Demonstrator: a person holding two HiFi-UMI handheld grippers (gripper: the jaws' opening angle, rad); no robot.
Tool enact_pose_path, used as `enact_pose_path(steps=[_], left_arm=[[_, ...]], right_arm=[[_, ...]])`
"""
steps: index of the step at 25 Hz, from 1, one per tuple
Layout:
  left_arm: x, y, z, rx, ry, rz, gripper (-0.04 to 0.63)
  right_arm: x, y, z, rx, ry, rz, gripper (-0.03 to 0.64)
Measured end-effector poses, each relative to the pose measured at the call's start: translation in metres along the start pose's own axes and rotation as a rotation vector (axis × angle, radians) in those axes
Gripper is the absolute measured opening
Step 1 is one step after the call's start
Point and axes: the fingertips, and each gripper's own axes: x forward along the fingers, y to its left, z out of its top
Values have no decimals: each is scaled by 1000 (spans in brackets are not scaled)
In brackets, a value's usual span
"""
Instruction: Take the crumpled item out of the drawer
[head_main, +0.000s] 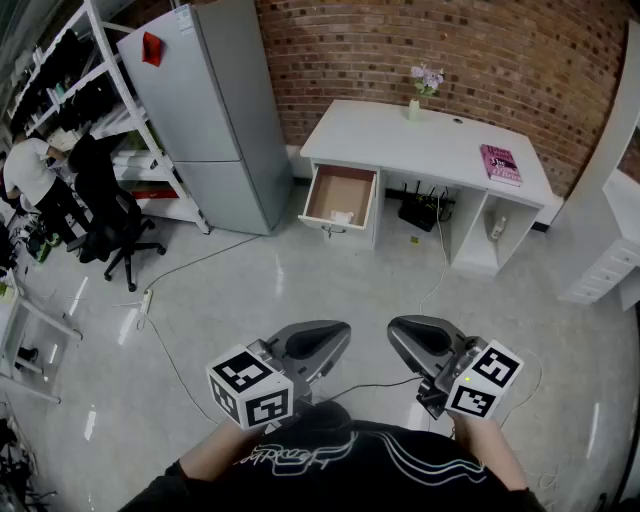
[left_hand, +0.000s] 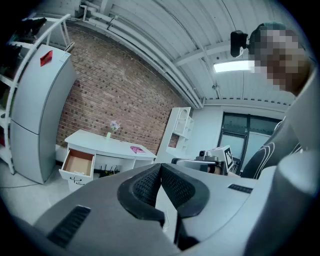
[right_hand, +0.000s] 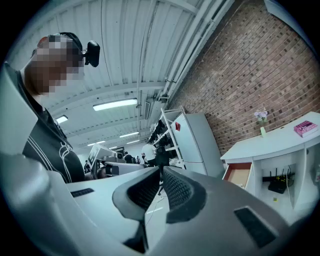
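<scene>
A long white desk (head_main: 392, 132) stands against the red brick wall (head_main: 400, 45). Under the left end of the desk's top, a white drawer with a brown wooden floor (head_main: 340, 193) is pulled fully open. The small crumpled white item (head_main: 342, 216) lies inside it, on the floor of the drawer close to the front panel.

On the desk's top, a small vase of pale purple flowers (head_main: 424, 88) sits at the back, and a pink book (head_main: 501, 165) lies towards the right end. A black router (head_main: 419, 212) sits on the floor in the desk's open middle bay. A tall grey refrigerator (head_main: 205, 110) stands just left of the desk. A black office chair (head_main: 118, 236) is further left.

Both grippers are held low and well in front of the desk, far from the drawer. The left gripper (head_main: 338, 336) has its ribbed black jaws closed tip to tip with nothing between them. The right gripper (head_main: 400, 334) is likewise closed and empty. Their noses point towards each other, a little apart.
</scene>
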Motion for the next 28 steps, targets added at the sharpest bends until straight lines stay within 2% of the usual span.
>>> enact_pose_path(steps=[7, 16, 22, 28], left_arm=[[2, 11, -6, -13, 7, -8, 21], [29, 55, -14, -32, 19, -39, 21], [62, 110, -18, -46, 38, -48, 23], [109, 202, 3, -78, 73, -38, 23]], right_arm=[[7, -6, -7, 4, 11, -11, 54], [28, -49, -20, 4, 32, -49, 54], [58, -105, -28, 24, 51, -73, 54], [119, -188, -19, 88, 86, -81, 54]])
